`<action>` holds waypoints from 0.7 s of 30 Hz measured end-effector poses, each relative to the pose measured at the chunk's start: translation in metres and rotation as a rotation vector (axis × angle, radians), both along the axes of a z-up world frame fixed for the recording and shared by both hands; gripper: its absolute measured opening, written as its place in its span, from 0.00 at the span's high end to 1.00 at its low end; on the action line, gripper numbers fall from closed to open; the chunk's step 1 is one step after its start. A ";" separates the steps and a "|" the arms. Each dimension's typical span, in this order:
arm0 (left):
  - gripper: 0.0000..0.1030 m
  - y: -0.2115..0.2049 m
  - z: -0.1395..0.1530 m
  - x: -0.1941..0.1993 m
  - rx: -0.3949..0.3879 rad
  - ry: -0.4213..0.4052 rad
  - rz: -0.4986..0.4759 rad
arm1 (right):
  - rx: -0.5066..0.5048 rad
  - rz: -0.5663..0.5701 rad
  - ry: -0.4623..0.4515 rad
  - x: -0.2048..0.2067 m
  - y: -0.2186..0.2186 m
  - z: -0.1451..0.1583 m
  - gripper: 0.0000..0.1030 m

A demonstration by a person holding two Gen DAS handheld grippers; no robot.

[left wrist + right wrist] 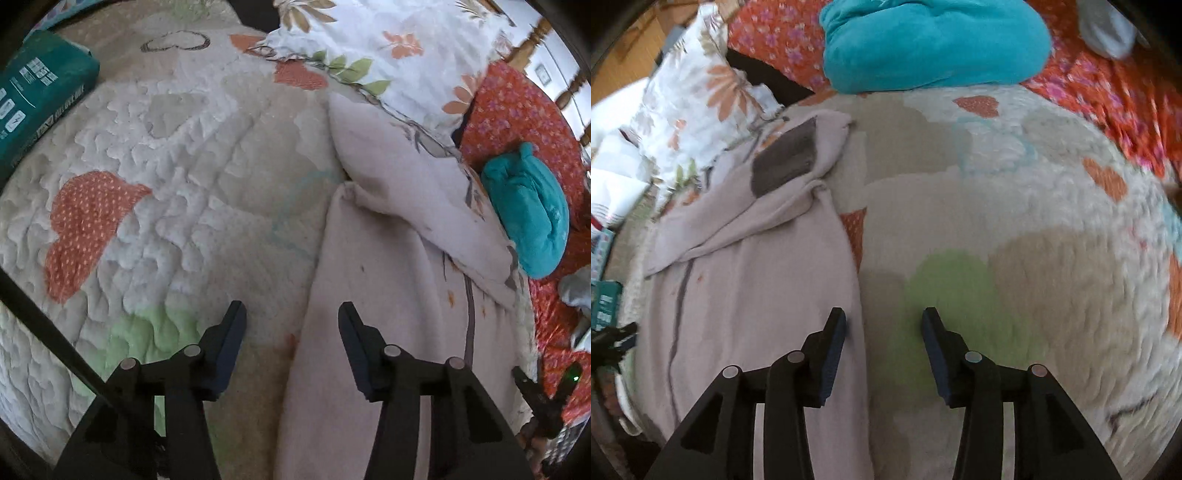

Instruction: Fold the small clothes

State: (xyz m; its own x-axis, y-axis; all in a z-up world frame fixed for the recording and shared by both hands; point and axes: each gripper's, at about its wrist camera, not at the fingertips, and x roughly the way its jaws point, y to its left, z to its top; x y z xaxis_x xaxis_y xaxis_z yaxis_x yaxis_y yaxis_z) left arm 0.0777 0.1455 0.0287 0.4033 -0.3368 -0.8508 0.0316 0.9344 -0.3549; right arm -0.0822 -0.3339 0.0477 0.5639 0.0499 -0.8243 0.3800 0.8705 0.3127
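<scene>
A pale pink small garment point(388, 295) lies flat on the quilted bedspread point(166, 166), with one sleeve folded across it. In the left wrist view my left gripper point(291, 314) is open and straddles the garment's left edge: its right finger is over the cloth, its left over the quilt. Nothing is pinched. In the right wrist view the same garment point(757, 277) shows a grey patch point(785, 162) near its top. My right gripper point(884, 319) is open at the garment's right edge, its left finger just over the cloth and its right over a green quilt patch point(953, 295).
A folded teal cloth point(934, 40) lies beyond the garment on a red floral sheet point(1108, 92). A floral pillow point(369, 48) sits at the garment's far end. A green plastic pack point(37, 92) lies at the quilt's far left.
</scene>
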 end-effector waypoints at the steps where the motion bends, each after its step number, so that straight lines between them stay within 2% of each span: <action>1: 0.51 -0.001 0.000 -0.008 -0.015 -0.008 -0.006 | 0.029 0.000 -0.016 -0.005 0.001 0.000 0.50; 4: 0.51 -0.003 -0.001 -0.026 -0.068 -0.010 -0.019 | 0.248 0.054 -0.056 -0.020 0.006 -0.007 0.50; 8: 0.51 0.000 -0.002 -0.054 -0.121 -0.020 -0.027 | 0.371 0.071 -0.103 -0.039 0.021 -0.016 0.49; 14: 0.51 0.004 -0.006 -0.100 -0.180 -0.012 -0.042 | 0.610 0.054 -0.139 -0.060 0.033 -0.032 0.50; 18: 0.54 0.005 -0.012 -0.119 -0.214 0.004 -0.037 | 0.617 0.063 -0.140 -0.071 0.041 -0.031 0.50; 21: 0.59 0.003 -0.012 -0.128 -0.202 -0.003 -0.029 | 0.608 0.077 -0.133 -0.077 0.048 -0.029 0.50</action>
